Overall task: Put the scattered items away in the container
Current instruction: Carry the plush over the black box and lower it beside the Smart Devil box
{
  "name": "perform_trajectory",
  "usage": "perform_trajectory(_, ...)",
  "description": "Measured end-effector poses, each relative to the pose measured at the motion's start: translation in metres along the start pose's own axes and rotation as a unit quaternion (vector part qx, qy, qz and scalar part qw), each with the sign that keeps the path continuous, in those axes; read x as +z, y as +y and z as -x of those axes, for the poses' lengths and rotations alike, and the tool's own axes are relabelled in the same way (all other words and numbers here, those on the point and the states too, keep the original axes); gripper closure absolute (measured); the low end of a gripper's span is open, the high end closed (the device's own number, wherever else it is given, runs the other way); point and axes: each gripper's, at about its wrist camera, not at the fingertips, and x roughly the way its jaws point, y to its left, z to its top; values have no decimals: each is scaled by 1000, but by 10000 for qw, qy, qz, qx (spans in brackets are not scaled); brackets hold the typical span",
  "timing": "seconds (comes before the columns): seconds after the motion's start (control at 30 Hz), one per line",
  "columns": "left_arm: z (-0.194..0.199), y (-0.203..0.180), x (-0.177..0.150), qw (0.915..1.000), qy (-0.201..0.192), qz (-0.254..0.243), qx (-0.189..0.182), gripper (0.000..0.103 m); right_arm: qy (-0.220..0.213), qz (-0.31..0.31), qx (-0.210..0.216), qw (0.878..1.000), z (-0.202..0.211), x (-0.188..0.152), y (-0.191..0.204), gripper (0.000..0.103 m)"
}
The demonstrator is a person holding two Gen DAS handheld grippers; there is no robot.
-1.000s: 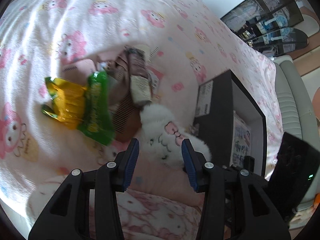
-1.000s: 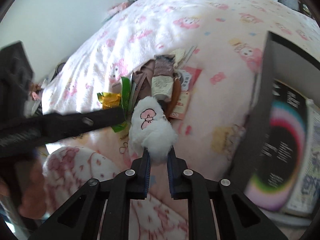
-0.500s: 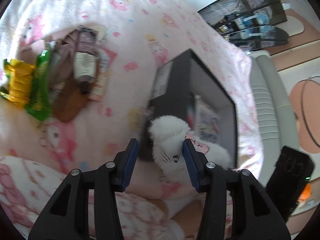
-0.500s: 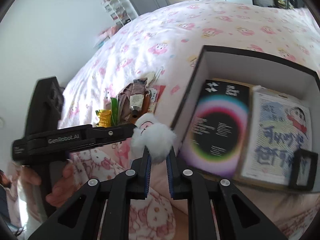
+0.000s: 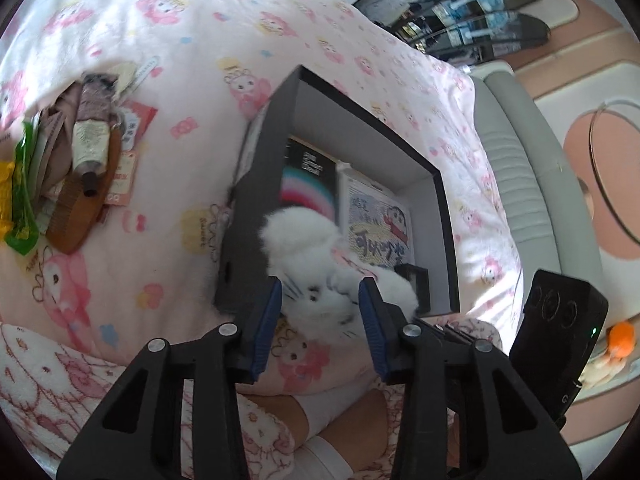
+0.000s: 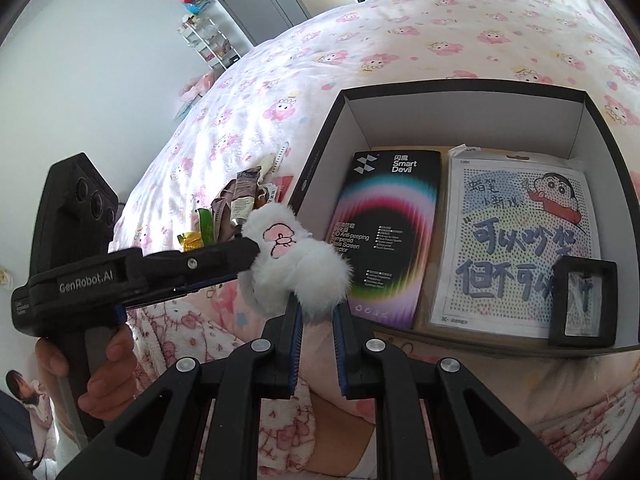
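The right hand-held gripper (image 6: 316,316) is pinched tight on a fluffy white toy (image 6: 298,266). The toy is up in the air, at the near left corner of the black box (image 6: 448,90). The box sits open on the bed (image 6: 360,32).

The left hand-held gripper (image 5: 320,304) is open wide. Its two blue pads (image 5: 268,322) sit on each side of the toy's (image 5: 316,276) face, but I cannot tell if they touch it.

Inside the box lie a dark pack (image 6: 384,236) with a rainbow ring, a cartoon sheet (image 6: 516,252) just beside it, and a small black frame (image 6: 582,298) on the sheet's near corner.

More things wait in a pile on the bed, left of the box and apart from it: a tube (image 5: 90,140), a brown comb (image 5: 82,212), a green packet (image 5: 22,192) and a red card (image 5: 136,122). They touch and lie over each other.
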Motion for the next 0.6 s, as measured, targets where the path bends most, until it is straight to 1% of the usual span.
perform_trajectory(0.1, -6, -9, -1, 9999, 92, -136, 13, 67, -76, 1, -29, 10000, 4, 0, -3, 91)
perform_trajectory(0.23, -20, -19, 1, 9994, 243, -225, 67, 67, -246, 15, -147, 9996, 12, 1, -7, 91)
perform_trajectory(0.33, -35, -33, 5, 9986, 365, -359, 135, 67, -294, -49, -266, 9992, 13, 6, -18, 91)
perform_trajectory(0.43, -52, -44, 11, 9976, 488, -445, 200, 67, -221, -149, -422, 9988, 7, 16, -37, 91)
perform_trajectory(0.53, -70, -50, 16, 9963, 616, -465, 380, 67, -181, -331, -594, 9975, 1, 22, -55, 91)
perform_trajectory(0.6, -79, -54, 19, 9942, 687, -550, 614, 67, -131, -509, -720, 9960, -3, 23, -67, 91)
